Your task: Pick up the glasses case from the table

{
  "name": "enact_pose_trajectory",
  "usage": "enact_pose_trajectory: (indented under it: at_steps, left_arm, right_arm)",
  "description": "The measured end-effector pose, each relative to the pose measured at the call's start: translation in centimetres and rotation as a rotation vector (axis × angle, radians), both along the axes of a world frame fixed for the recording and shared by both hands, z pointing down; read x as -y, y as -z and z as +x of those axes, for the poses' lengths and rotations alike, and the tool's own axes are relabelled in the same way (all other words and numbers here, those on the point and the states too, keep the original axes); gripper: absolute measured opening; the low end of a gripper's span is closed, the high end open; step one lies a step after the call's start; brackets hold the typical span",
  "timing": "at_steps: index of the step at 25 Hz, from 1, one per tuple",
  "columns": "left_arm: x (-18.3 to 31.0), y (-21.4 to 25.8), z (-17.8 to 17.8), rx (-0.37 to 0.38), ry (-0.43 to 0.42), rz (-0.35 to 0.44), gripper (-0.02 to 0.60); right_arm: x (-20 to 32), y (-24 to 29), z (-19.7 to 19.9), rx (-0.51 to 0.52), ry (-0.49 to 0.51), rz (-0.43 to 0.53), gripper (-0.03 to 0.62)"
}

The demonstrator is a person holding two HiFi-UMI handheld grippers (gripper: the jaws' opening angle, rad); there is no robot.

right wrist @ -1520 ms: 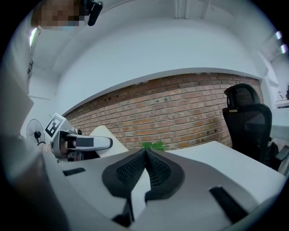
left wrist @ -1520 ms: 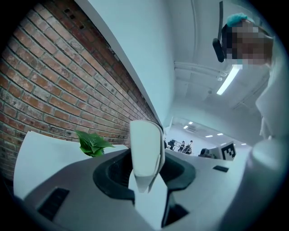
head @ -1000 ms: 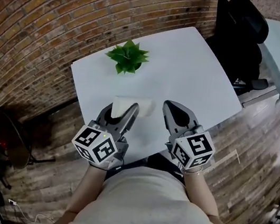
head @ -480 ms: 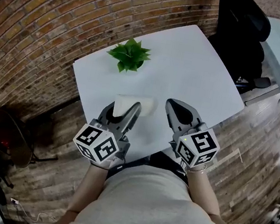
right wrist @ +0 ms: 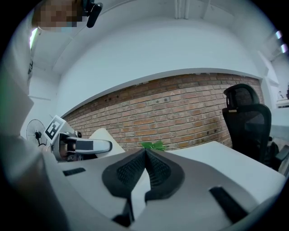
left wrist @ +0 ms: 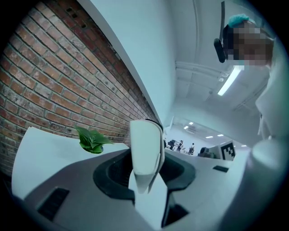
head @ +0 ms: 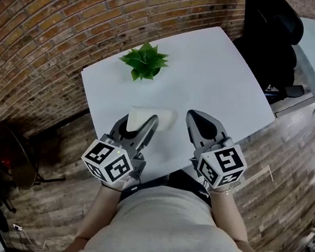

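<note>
The glasses case (head: 160,117) is white and rounded. It stands on edge between the jaws of my left gripper (head: 137,123), which are shut on it over the near part of the white table (head: 215,72). In the left gripper view the case (left wrist: 145,149) fills the gap between the dark pads of my left gripper (left wrist: 145,170). Whether its underside touches the table is hidden. My right gripper (head: 197,119) hovers beside it to the right, shut and empty, with its ribbed pads pressed together (right wrist: 145,155). From the right gripper view I also see the case (right wrist: 103,135) at the left.
A small green potted plant (head: 144,63) sits at the table's far left, near the brick wall. A black office chair (head: 270,33) stands past the table's far right corner. A dark fan (head: 11,154) is on the wooden floor at the left.
</note>
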State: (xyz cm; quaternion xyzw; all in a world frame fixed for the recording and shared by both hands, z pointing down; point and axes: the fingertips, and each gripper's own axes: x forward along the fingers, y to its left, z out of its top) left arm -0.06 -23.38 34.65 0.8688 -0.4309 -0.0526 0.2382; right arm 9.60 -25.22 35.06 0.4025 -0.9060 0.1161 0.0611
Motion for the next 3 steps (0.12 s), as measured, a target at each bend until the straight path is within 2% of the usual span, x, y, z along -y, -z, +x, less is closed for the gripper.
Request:
enact_pose_trajectory:
  at_steps: [3]
  left_arm:
    - [0.08,0.13,0.06,-0.004,0.000,0.004,0.155]
  right_arm:
    - [-0.02,0.00,-0.22,0.003,0.013,-0.005,-0.002]
